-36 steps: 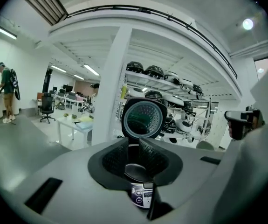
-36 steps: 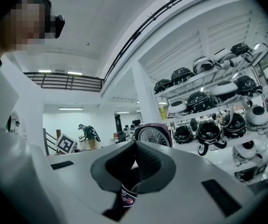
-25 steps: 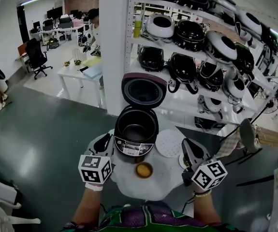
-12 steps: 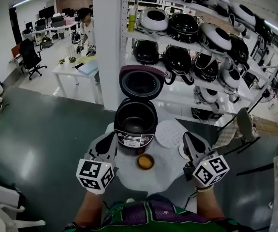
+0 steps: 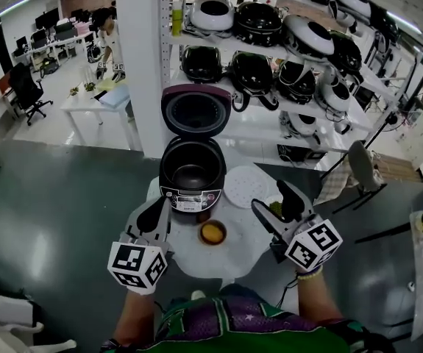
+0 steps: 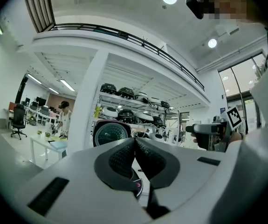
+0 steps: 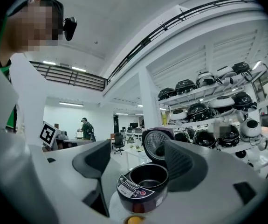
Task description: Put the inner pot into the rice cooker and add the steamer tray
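The black rice cooker (image 5: 192, 173) stands on the round white table (image 5: 233, 259) with its lid (image 5: 195, 112) up; a dark inner pot (image 7: 148, 175) sits inside it. The white perforated steamer tray (image 5: 243, 186) lies flat on the table to the cooker's right. My left gripper (image 5: 162, 206) is shut and empty, close to the cooker's left front. My right gripper (image 5: 273, 199) hovers just right of the tray; its jaws have just been opening and hold nothing. In the right gripper view the cooker (image 7: 142, 186) shows between the open jaws.
A small orange bowl (image 5: 212, 232) sits in front of the cooker. A little dish with something green (image 5: 276, 209) lies under the right gripper. Shelves of rice cookers (image 5: 270, 65) rise behind the table, with a white pillar (image 5: 139, 57) at left. A person (image 5: 107, 28) stands at a far desk.
The right gripper's jaws have spread apart from shut. Both grippers stay beside the cooker, and the head view has shifted so the cooker sits a little higher and further left.
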A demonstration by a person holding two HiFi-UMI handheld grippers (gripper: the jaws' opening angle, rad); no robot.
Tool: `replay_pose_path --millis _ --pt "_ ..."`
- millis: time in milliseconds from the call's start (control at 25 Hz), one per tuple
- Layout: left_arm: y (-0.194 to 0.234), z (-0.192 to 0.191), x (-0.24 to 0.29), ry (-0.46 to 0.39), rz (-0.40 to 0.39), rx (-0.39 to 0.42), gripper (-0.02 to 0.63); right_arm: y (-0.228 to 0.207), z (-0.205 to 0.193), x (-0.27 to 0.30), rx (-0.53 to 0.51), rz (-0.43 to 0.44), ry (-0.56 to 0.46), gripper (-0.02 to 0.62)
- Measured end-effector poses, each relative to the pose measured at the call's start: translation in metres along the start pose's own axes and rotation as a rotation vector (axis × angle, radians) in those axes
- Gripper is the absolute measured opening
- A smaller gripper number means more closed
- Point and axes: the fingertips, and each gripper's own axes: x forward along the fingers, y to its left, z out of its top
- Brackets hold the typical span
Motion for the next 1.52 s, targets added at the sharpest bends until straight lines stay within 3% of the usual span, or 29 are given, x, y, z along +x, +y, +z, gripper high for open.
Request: replay_pose_path --millis 120,160,680,1000,1080,1280,1520 --pt "-0.005 -0.004 0.005 0.005 -0.021 -0.019 0.023 0.001 -0.008 -0.001 -0.019 0.014 0.025 0.471" --pt "-0.007 -0.006 0.007 0.008 -0.029 -0.022 0.022 -0.001 -0.012 -0.002 -0.026 0.012 0.035 0.492" --pt "-0.050 -0.027 0.050 0.049 -0.109 -0.040 0.023 -0.061 -0.053 -0.024 -0.033 -0.100 0.156 0.508" --pt "-0.068 -0.028 0.085 0.063 -0.095 -0.020 0.023 -0.128 -0.099 -0.022 -0.028 -0.096 0.284 0.451" --pt "-0.074 -0.028 0.092 0.063 -0.081 -0.028 0.023 -0.145 -0.114 -0.023 -0.051 -0.073 0.348 0.372" --pt "-0.083 -0.029 0.106 0.063 -0.028 -0.045 0.023 -0.188 -0.145 -0.018 -0.054 -0.039 0.423 0.287" --pt "-0.089 -0.047 0.134 0.081 0.037 -0.049 0.023 -0.241 -0.184 0.001 -0.013 -0.001 0.477 0.261"
